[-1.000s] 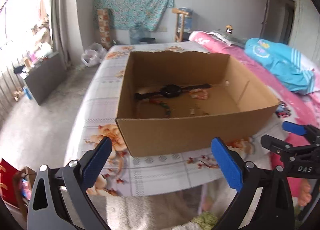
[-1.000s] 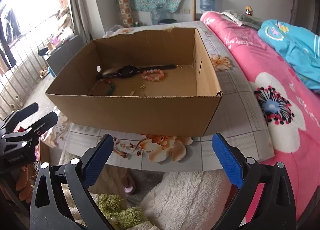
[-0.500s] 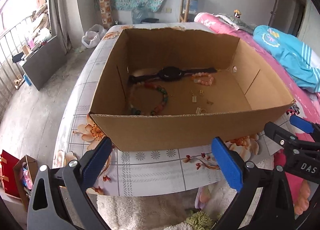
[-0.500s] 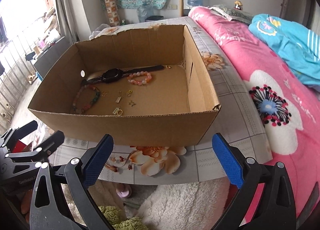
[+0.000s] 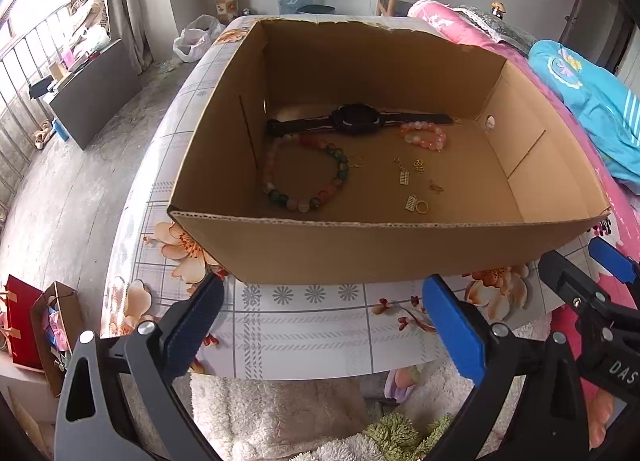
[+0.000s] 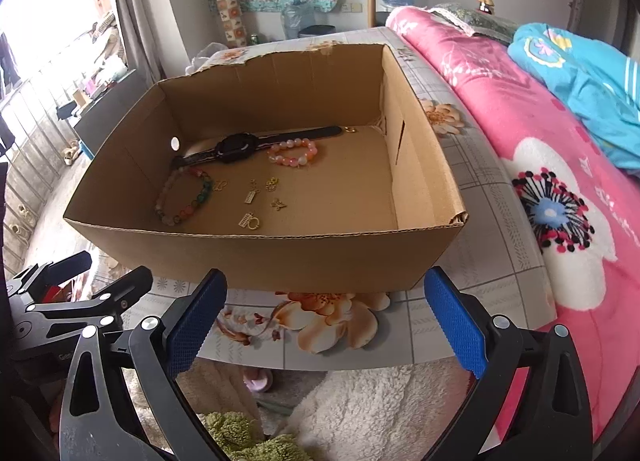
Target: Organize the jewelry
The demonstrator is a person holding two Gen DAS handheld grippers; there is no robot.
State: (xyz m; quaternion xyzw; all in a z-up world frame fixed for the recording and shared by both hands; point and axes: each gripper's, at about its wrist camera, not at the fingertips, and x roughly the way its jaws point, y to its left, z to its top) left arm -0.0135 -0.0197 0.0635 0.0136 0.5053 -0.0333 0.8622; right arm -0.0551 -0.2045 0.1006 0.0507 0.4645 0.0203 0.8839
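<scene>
In front of the cardboard box, the left gripper and right gripper hang wide open and empty, so each should clear the near wall before descending on the watch, bracelets and small gold charms on its floor.

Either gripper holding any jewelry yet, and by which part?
No. The left gripper and right gripper are both open and empty; all jewelry lies in the cardboard box.
</scene>
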